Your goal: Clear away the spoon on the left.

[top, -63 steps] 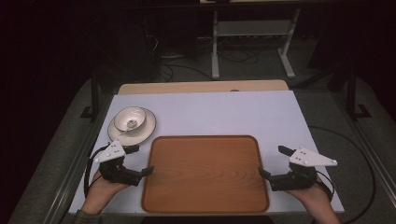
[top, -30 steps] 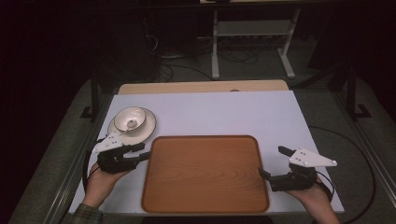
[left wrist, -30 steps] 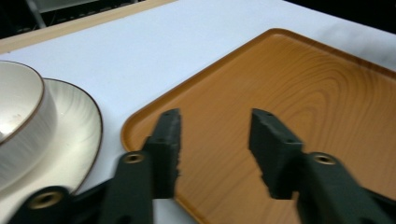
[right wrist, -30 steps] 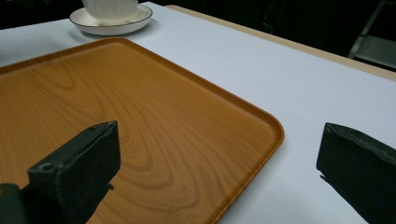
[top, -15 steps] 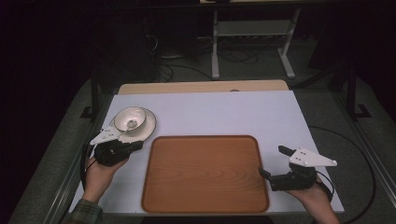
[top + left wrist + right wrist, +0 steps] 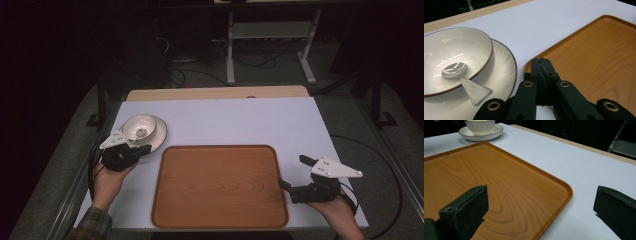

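A white bowl with a brown rim sits on a white saucer at the table's left. A white ceramic spoon lies in the bowl, its handle over the rim. My left gripper is shut with nothing in it, just in front of the saucer, beside the corner of the wooden tray. My right gripper stands open at the tray's right edge, one jaw over the tray, the other over the table.
The white table top has a wooden strip along its far edge. A metal stand and cables are on the dark floor beyond. A black cable trails right of the table.
My left gripper has moved away from the tray's left edge, up and left toward the saucer and bowl. My right gripper has stayed where it was.
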### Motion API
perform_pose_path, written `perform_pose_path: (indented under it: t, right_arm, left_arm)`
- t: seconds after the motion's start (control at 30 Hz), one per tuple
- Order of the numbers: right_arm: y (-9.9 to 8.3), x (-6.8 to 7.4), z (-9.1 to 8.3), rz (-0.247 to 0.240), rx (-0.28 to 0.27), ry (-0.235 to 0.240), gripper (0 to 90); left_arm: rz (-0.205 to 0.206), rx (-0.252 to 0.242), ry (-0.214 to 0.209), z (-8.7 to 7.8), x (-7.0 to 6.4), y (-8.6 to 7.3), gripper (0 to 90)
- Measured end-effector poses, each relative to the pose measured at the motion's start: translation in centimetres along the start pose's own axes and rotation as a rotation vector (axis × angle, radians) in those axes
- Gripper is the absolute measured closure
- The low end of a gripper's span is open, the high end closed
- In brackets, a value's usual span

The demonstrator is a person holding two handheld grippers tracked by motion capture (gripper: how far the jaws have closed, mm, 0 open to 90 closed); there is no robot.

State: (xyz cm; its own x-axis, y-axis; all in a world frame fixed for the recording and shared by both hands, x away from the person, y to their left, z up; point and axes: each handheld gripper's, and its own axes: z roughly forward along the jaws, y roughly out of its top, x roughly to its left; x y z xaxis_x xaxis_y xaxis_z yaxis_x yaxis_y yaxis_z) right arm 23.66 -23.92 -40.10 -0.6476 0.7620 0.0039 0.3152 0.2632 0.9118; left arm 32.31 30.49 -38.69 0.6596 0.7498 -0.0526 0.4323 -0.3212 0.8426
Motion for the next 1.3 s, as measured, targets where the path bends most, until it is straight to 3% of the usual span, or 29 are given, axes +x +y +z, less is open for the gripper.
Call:
perform_pose_path:
  t: [0.4, 0.9, 1.3]
  right_arm:
    - [0.0, 0.1, 0.0, -0.004, 0.002, 0.004, 0.0]
    - [-0.1, 0.2, 0.1, -0.01, 0.012, 0.004, 0.0]
    - [-0.2, 0.1, 0.1, -0.01, 0.014, 0.005, 0.0]
  left_arm:
    - [0.0, 0.005, 0.048, -0.1, 0.4, -0.4, 89.8]
    - [-0.052, -0.023, 0.101, -2.3, 2.3, -1.2, 89.8]
    - [-0.072, -0.021, 0.125, -2.8, 3.1, -1.5, 89.9]
